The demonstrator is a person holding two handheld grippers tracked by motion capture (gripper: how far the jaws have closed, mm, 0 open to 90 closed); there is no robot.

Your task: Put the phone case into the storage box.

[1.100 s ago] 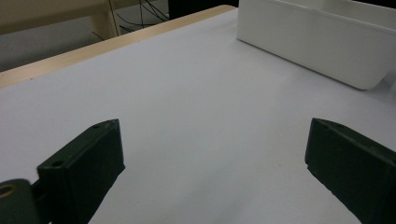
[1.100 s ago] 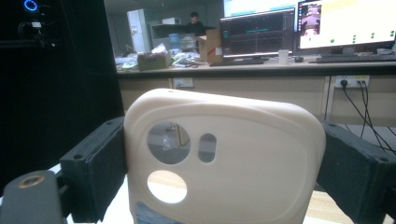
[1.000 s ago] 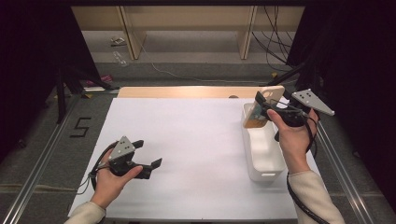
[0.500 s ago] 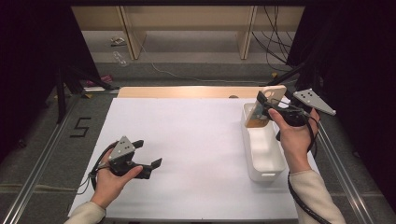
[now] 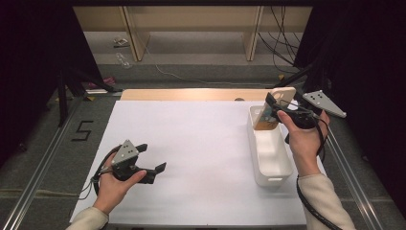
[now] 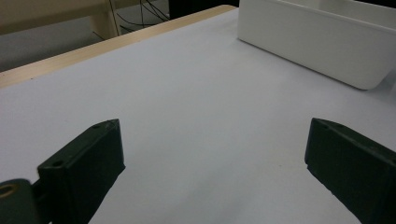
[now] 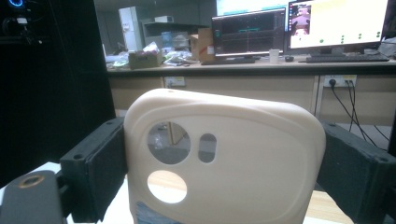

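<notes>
Change: nothing has moved since the earlier frames; both hands keep their places.
Right gripper (image 5: 271, 109): jaws wide, clamped on the two sides of a cream phone case (image 5: 276, 106), held upright over the far end of the white bin (image 5: 273, 158).
Left gripper (image 5: 151, 163): jaws wide apart, nothing between them, low over the white table (image 5: 201, 143).
Right gripper view: the case's camera cut-outs (image 7: 169, 142), desk monitors (image 7: 299, 25) behind.
Left gripper view: the bin's outer wall (image 6: 317, 46).

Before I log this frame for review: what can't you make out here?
- Phone case, right gripper view: bottom cut off by the lower edge.
- White bin, high view: the case and right gripper hide its far end.
- Left gripper, left gripper view: body out of frame.
</notes>
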